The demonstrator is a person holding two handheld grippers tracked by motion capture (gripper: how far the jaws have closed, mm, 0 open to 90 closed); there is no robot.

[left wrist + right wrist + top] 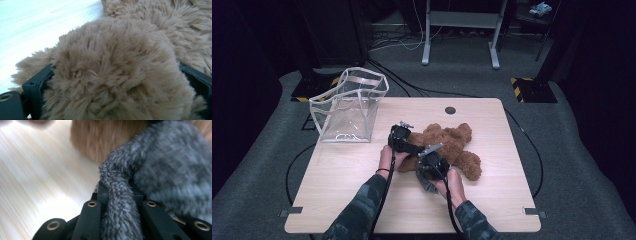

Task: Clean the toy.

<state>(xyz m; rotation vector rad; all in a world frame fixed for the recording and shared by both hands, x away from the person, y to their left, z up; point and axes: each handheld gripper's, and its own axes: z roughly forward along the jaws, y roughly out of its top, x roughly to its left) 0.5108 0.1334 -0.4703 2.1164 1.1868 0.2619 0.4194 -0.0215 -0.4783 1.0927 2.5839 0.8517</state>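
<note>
A brown teddy bear (452, 145) lay near the middle of the wooden counter (362, 170). The left hand-held gripper (404, 142) reached in from the bear's left, its jaws closed around a tuft of brown fur (112, 75). The right hand-held gripper (429, 165) sat at the bear's near side, jaws pinching a strip of grey fuzzy cloth (120, 207). Both forearms came up from the near edge, hands (387, 157) wrapped around the grippers. A clear bag (349, 105) stood upright at the counter's far left corner.
</note>
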